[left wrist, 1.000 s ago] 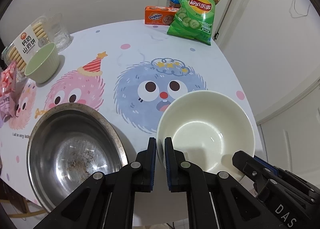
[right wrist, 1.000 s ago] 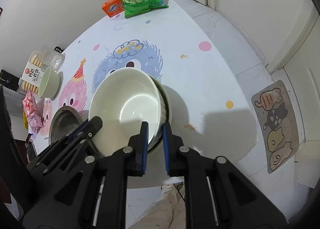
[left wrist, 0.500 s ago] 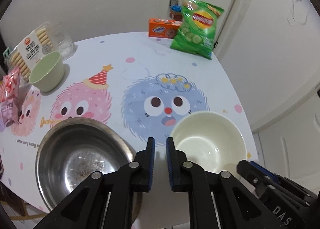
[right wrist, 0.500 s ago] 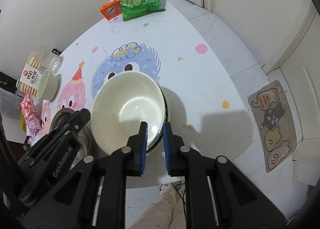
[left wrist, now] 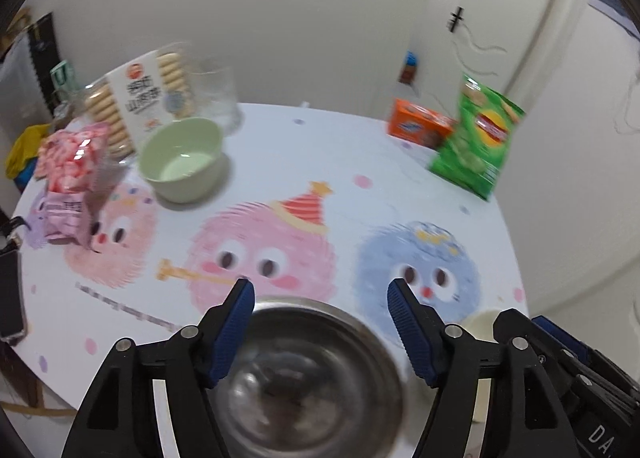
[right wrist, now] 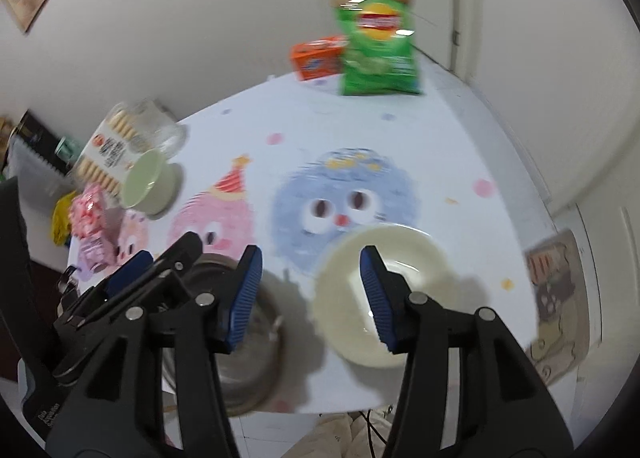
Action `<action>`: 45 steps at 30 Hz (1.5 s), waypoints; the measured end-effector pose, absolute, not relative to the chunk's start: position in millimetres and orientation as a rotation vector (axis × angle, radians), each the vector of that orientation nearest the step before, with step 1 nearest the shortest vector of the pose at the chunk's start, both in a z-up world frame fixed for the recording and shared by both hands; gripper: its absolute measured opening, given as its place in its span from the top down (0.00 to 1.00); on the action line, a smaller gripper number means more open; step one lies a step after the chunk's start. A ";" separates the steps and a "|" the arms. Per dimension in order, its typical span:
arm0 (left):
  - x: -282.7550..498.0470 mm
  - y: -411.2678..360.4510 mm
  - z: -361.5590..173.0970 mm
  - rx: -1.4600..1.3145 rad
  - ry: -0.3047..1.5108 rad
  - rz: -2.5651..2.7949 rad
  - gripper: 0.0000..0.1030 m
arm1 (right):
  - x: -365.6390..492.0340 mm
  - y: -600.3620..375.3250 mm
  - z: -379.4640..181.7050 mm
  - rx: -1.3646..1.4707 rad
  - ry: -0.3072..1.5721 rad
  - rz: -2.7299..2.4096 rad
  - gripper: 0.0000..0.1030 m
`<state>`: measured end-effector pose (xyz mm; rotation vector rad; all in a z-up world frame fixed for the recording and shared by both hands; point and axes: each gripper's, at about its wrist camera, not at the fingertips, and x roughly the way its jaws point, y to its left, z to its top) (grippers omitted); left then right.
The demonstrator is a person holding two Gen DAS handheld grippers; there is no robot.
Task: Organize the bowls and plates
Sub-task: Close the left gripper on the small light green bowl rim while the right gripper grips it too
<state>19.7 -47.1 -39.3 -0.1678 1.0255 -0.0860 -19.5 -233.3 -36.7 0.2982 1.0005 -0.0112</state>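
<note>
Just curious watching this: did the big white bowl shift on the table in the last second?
Cannot tell: the white bowl sits just below the blue monster print as before; only the cameras clearly moved.

Little legible through the blur: large Chinese characters on the white label of the biscuit pack [left wrist: 138, 99], unreadable at this sharpness; red-and-yellow Lay's roundel on the green chip bag [right wrist: 376, 39]; white letters "DA" on the black claw body [left wrist: 600, 432] at lower right.

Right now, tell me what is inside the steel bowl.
The steel bowl holds no dish, only a dark smudge on its blurred bottom. The left hand-held gripper arms cover its sides, so nothing can be told there.
</note>
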 end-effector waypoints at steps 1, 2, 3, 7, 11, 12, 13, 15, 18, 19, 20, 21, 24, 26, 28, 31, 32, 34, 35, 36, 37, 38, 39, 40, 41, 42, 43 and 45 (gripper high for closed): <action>22.6 -40.1 -39.7 -0.171 1.026 -0.074 0.29 | -12.4 -222.0 -36.3 0.284 1.003 0.011 0.49; 26.1 -30.3 -40.5 -0.176 1.027 -0.059 0.28 | -7.2 -212.8 -35.7 0.276 1.005 0.028 0.49; 31.7 -18.1 -42.2 -0.185 1.031 -0.044 0.28 | -2.2 -205.2 -35.7 0.271 1.008 0.042 0.49; 48.5 18.3 -49.0 -0.198 1.034 0.012 0.28 | 24.8 -169.8 -40.3 0.245 1.028 0.092 0.48; 70.1 53.0 -59.8 -0.217 1.054 0.054 0.28 | 54.6 -135.4 -47.5 0.233 1.049 0.141 0.48; 74.5 60.7 -61.8 -0.222 1.056 0.063 0.28 | 61.0 -128.4 -49.1 0.228 1.057 0.147 0.48; 80.6 69.3 -65.0 -0.227 1.062 0.072 0.28 | 69.7 -119.6 -52.0 0.223 1.063 0.155 0.48; 90.5 82.8 -70.1 -0.228 1.068 0.089 0.28 | 83.6 -106.9 -56.8 0.220 1.074 0.166 0.48; 103.1 96.9 -76.9 -0.227 1.074 0.100 0.28 | 102.1 -90.9 -63.2 0.217 1.092 0.179 0.48; 108.2 101.9 -79.7 -0.226 1.075 0.103 0.28 | 108.6 -84.4 -66.3 0.213 1.098 0.185 0.48; 111.1 104.3 -81.2 -0.225 1.076 0.106 0.28 | 112.6 -80.4 -67.9 0.209 1.102 0.188 0.48; 115.9 108.6 -84.3 -0.225 1.079 0.110 0.28 | 118.3 -74.5 -70.6 0.202 1.106 0.191 0.48; 127.6 117.8 -89.7 -0.225 1.084 0.114 0.28 | 132.9 -61.5 -78.0 0.196 1.120 0.198 0.48; 136.4 125.5 -92.9 -0.230 1.085 0.118 0.28 | 141.5 -54.8 -81.7 0.194 1.125 0.199 0.48; 145.8 132.3 -95.8 -0.228 1.084 0.123 0.28 | 152.0 -47.1 -86.2 0.190 1.135 0.205 0.48; 159.4 141.7 -101.0 -0.221 1.086 0.129 0.28 | 167.1 -35.5 -92.9 0.176 1.140 0.206 0.48; 164.5 145.5 -103.2 -0.221 1.087 0.134 0.28 | 171.8 -33.1 -95.8 0.177 1.143 0.206 0.48; 172.5 151.6 -106.9 -0.223 1.089 0.143 0.28 | 181.7 -27.8 -102.4 0.191 1.159 0.206 0.48; 176.3 154.2 -108.9 -0.225 1.092 0.146 0.28 | 186.2 -25.0 -105.4 0.193 1.167 0.204 0.48; 181.3 157.3 -112.7 -0.226 1.102 0.148 0.28 | 189.9 -22.9 -108.0 0.188 1.172 0.202 0.48; 184.1 159.9 -115.1 -0.228 1.107 0.149 0.28 | 194.6 -19.3 -111.2 0.180 1.176 0.198 0.48; 186.5 161.9 -117.0 -0.230 1.108 0.150 0.28 | 198.3 -17.0 -113.0 0.176 1.178 0.196 0.49; 189.6 163.6 -119.2 -0.230 1.110 0.150 0.28 | 201.9 -15.3 -115.5 0.176 1.182 0.192 0.48; 192.5 165.5 -121.5 -0.229 1.115 0.150 0.28 | 204.5 -14.7 -117.3 0.178 1.186 0.190 0.48; 194.2 166.3 -123.2 -0.225 1.119 0.152 0.28 | 207.8 -13.8 -120.1 0.181 1.193 0.186 0.49; 196.4 166.3 -124.9 -0.222 1.122 0.152 0.28 | 209.9 -12.9 -122.1 0.181 1.198 0.185 0.49; 197.9 166.6 -127.6 -0.221 1.130 0.149 0.28 | 212.2 -11.7 -124.6 0.177 1.204 0.181 0.49; 199.9 166.9 -131.5 -0.230 1.138 0.144 0.29 | 215.5 -10.0 -128.4 0.167 1.213 0.170 0.49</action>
